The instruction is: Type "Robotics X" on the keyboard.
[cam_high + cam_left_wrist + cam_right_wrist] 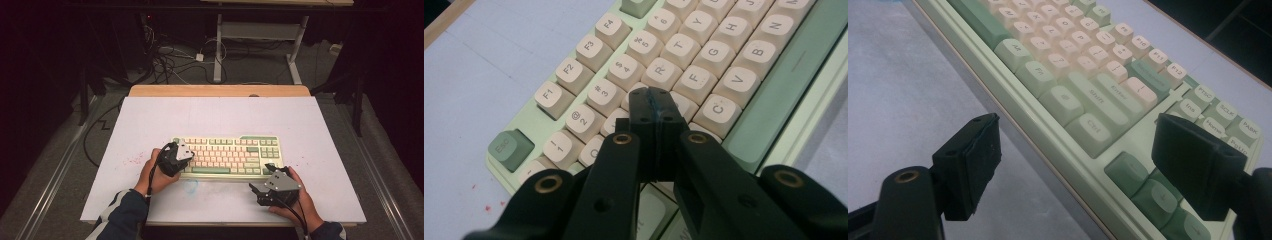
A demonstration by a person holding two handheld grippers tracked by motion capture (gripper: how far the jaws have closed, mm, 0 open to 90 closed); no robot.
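Over keyboard (pixel 744 80), left tongs (pixel 655 97) closed, tips prob. touching keys, right tongs (pixel 1083 165) wide open, holding nothing.
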